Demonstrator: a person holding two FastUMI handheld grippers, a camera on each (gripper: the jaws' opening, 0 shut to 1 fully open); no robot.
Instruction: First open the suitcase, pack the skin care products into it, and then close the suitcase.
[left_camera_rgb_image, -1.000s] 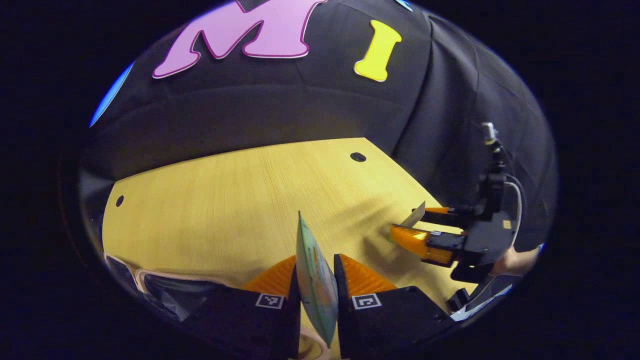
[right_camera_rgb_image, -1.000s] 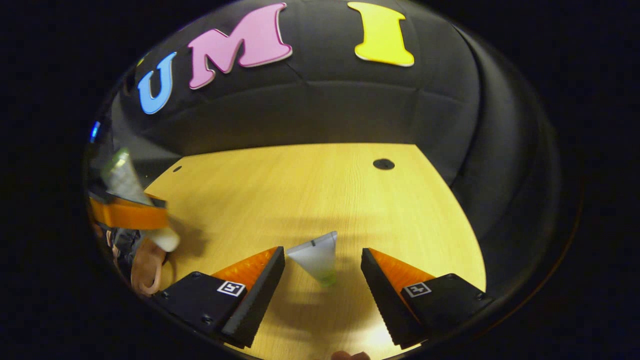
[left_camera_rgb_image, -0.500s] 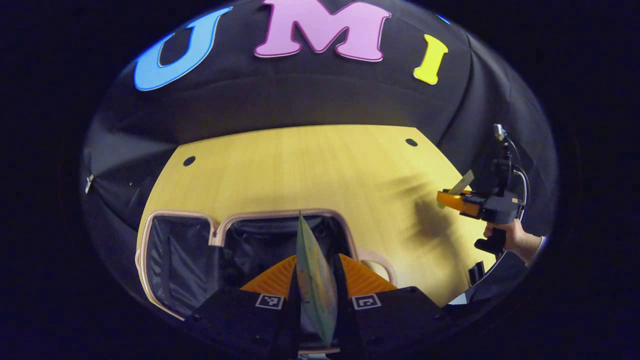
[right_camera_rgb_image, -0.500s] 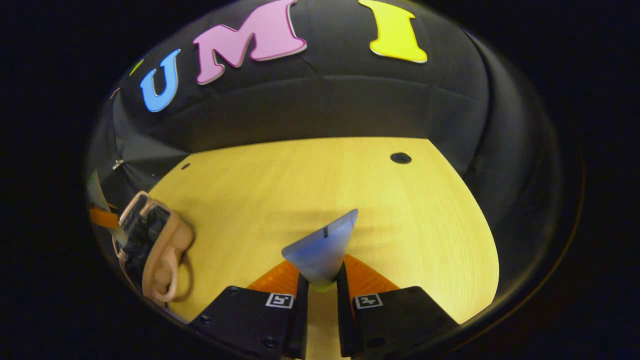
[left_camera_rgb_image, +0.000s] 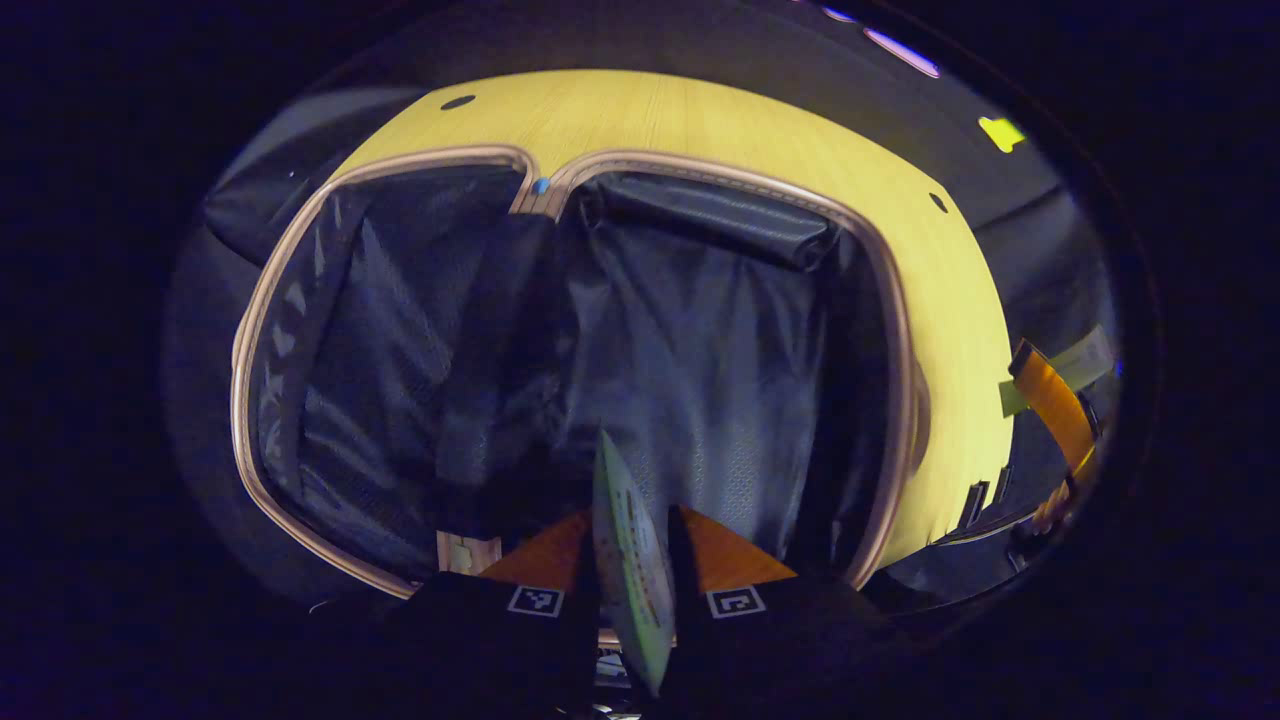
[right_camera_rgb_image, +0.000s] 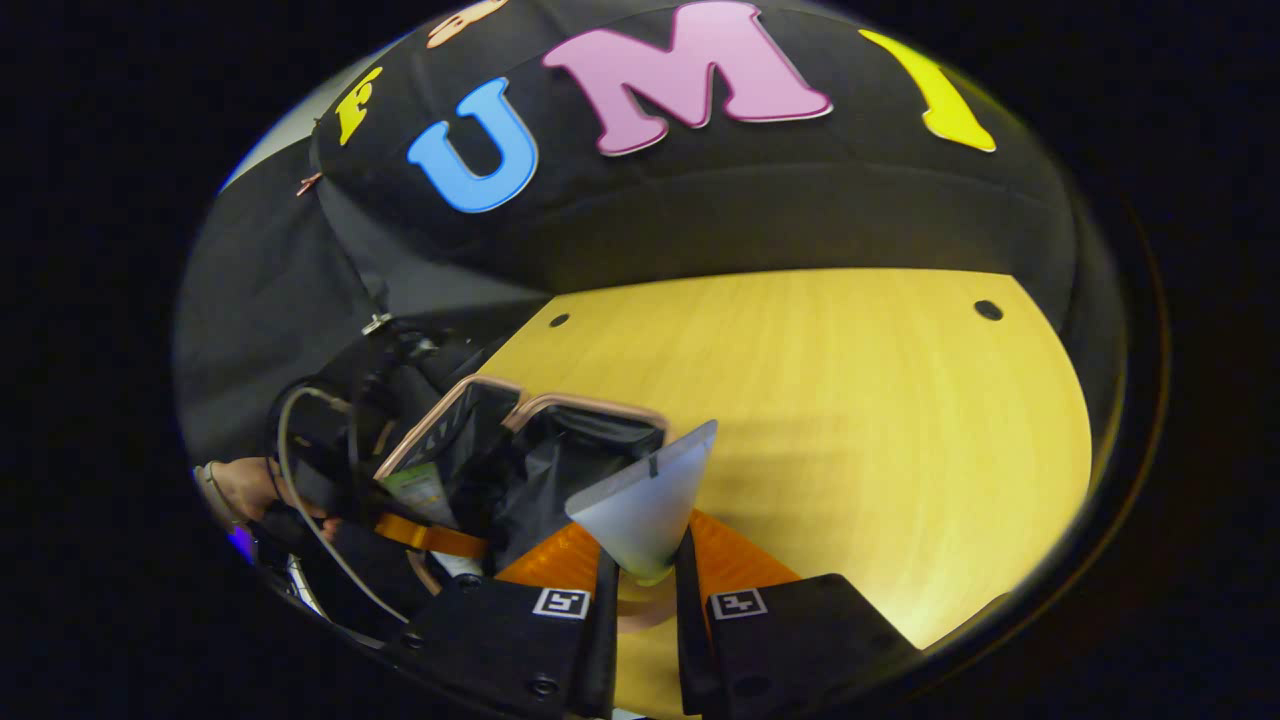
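The suitcase (left_camera_rgb_image: 885, 300) lies open on the table, both halves lined in black inside a pinkish rim. My left gripper (left_camera_rgb_image: 630, 545) hovers over the right half, shut on a flat pale green tube (left_camera_rgb_image: 628, 560) held edge-on. In the right gripper view my right gripper (right_camera_rgb_image: 642, 575) is shut on a whitish tube (right_camera_rgb_image: 645, 500) with a green cap end, its flat tail pointing up. It is just right of the suitcase (right_camera_rgb_image: 560, 440). The left gripper (right_camera_rgb_image: 430, 535) shows there over the case. The right gripper (left_camera_rgb_image: 1050, 400) appears at the far right of the left gripper view.
The yellow wooden table (right_camera_rgb_image: 850, 400) stretches right of and behind the suitcase, with small round holes (right_camera_rgb_image: 988, 310) near its far corners. A person's hand (right_camera_rgb_image: 235, 490) and a cable are at the left. The black booth wall stands behind.
My left gripper has moved over the open suitcase and tipped down into it, still holding the green tube. My right gripper has swung left toward the suitcase with its tube.
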